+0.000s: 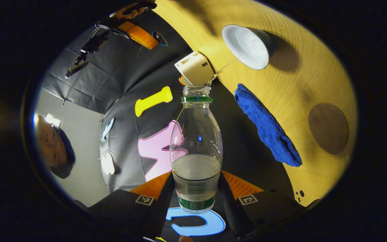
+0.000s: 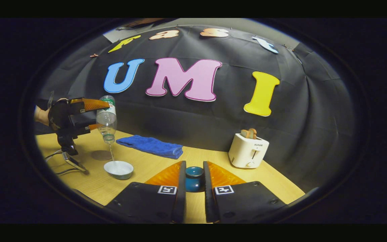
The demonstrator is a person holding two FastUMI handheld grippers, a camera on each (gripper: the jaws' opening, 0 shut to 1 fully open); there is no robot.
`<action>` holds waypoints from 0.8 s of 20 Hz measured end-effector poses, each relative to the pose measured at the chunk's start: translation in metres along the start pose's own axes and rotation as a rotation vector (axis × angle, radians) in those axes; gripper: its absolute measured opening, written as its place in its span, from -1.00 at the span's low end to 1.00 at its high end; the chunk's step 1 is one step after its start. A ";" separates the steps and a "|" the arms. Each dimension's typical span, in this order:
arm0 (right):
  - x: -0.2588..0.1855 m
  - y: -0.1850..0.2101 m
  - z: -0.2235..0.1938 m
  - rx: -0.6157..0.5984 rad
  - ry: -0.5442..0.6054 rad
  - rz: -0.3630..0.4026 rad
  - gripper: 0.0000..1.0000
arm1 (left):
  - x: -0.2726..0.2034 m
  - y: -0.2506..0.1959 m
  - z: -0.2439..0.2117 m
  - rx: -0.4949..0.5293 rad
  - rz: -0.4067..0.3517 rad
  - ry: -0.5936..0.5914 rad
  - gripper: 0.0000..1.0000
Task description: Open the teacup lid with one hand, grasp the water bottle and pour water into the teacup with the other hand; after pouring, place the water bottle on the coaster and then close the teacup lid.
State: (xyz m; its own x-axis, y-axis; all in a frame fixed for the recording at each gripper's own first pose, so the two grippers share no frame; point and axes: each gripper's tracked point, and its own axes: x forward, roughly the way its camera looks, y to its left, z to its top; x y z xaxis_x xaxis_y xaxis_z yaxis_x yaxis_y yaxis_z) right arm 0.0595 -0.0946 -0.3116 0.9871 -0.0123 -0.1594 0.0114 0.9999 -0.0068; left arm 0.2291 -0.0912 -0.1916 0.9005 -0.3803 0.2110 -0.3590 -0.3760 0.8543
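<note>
My left gripper (image 1: pixel 196 190) is shut on a clear water bottle (image 1: pixel 196 148), uncapped and tipped over, neck down. A thin stream of water (image 1: pixel 223 69) runs from its mouth into the white teacup (image 1: pixel 247 47) on the wooden table. In the right gripper view the same bottle (image 2: pixel 106 119) hangs over the teacup (image 2: pixel 118 169), held by the left gripper (image 2: pixel 101 116). My right gripper (image 2: pixel 193 181) is shut on the blue teacup lid (image 2: pixel 194 176), lifted off to the cup's right. The round brown coaster (image 2: pixel 101 155) lies just behind the cup.
A blue towel (image 2: pixel 150 146) lies along the back of the table (image 2: pixel 146 168), and a white toaster (image 2: pixel 248 150) with bread in it stands at the back right. A cable and a small dark device (image 2: pixel 74 163) lie left of the cup. A person (image 1: pixel 54 144) stands beyond.
</note>
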 end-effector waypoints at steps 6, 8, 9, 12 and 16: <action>-0.001 -0.001 -0.001 0.003 -0.001 -0.008 -0.39 | 0.006 -0.001 0.003 0.027 0.003 -0.036 0.51; 0.000 0.000 -0.001 0.005 0.000 -0.010 -0.39 | 0.006 -0.002 0.004 0.028 0.000 -0.039 0.51; 0.000 0.000 -0.001 0.006 -0.002 -0.011 -0.39 | 0.005 -0.003 0.004 0.027 -0.002 -0.038 0.51; 0.001 0.000 0.000 0.007 0.000 -0.010 -0.48 | 0.004 -0.007 0.002 0.017 -0.015 -0.028 0.51; 0.002 0.005 -0.002 0.009 0.004 0.000 -0.39 | -0.004 -0.014 -0.008 -0.072 -0.063 0.025 0.51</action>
State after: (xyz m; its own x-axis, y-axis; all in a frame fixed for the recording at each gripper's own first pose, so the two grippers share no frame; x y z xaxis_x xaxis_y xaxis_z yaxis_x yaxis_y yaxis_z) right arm 0.0610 -0.0895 -0.3135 0.9865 -0.0127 -0.1635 0.0132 0.9999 0.0021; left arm 0.2328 -0.0781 -0.2008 0.9267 -0.3366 0.1669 -0.2840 -0.3368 0.8977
